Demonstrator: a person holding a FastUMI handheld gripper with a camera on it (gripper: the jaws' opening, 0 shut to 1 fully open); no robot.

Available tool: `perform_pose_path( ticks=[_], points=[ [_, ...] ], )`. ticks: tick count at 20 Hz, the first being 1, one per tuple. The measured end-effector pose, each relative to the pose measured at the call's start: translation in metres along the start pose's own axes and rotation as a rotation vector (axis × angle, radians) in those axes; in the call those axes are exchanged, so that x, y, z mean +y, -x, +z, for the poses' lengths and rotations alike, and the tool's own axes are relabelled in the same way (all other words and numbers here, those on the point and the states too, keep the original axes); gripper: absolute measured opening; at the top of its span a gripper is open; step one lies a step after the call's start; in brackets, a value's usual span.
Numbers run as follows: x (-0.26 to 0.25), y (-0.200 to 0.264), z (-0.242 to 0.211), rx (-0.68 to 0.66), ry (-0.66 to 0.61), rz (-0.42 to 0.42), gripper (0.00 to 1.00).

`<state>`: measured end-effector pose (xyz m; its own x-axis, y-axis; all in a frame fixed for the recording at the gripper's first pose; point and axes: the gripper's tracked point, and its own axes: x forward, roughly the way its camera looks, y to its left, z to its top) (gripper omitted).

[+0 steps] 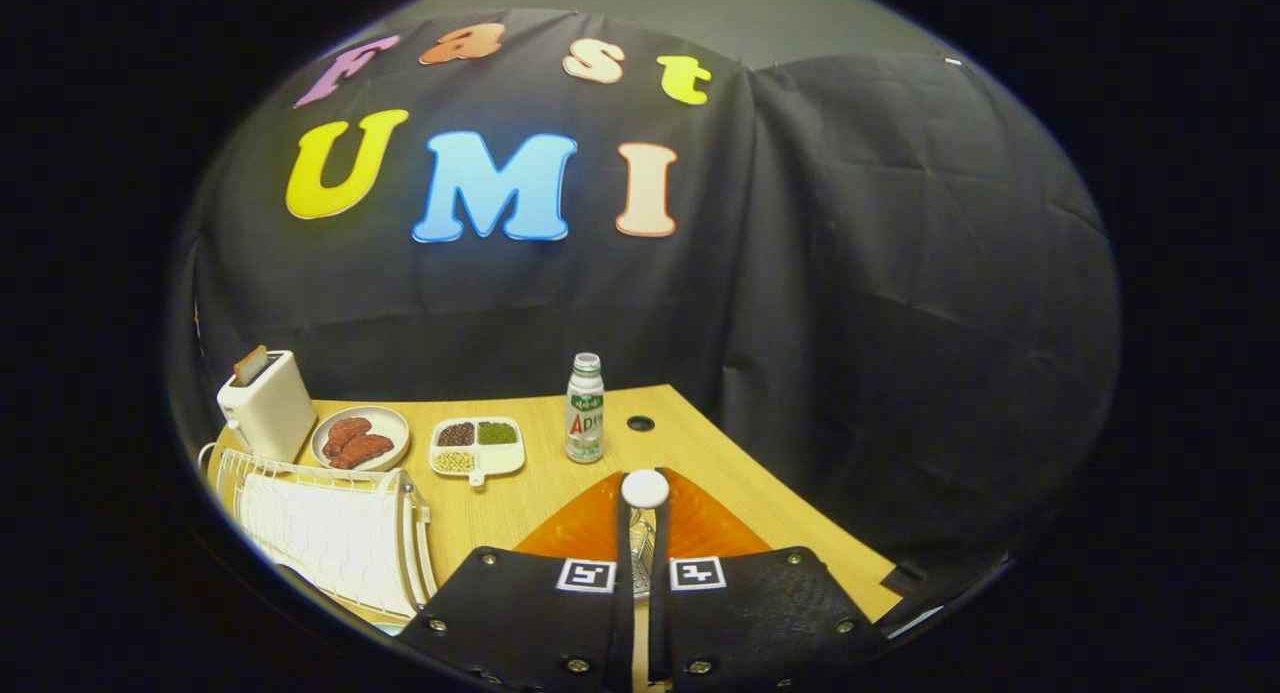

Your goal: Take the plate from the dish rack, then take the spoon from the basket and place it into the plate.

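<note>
Wooden counter [520, 503] carries an orange plate [590, 528] – the tool [641, 518] is clamped on a white-tipped spoon [645, 489] above it; a loose pinch could drop it off-plate.

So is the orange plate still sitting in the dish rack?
No: the orange plate lies on the table just ahead of the tongs, which are nearly closed around a white-ended spoon, beside the dish rack.

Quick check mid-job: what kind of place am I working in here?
Likely a staged kitchen tabletop in a cloth-walled booth: a wooden table carries a toaster, a white dish rack and a plate of meat. The tool is shut on a spoon over the orange plate.
</note>
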<state>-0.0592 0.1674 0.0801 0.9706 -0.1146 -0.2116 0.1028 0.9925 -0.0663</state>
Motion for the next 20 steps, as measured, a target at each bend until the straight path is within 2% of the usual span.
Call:
perform_pose_path(
  ticks=[5, 10, 15, 20],
  points=[
    [0.043, 0.068, 0.053, -0.122, 0.008, 0.098, 0.06],
    [0.085, 0.129, 0.066, -0.171, 0.006, 0.226, 0.06],
    [0.122, 0.177, 0.038, -0.144, 0.037, 0.358, 0.05],
    [0.144, 0.204, -0.008, -0.062, 0.077, 0.448, 0.06]
  ],
)
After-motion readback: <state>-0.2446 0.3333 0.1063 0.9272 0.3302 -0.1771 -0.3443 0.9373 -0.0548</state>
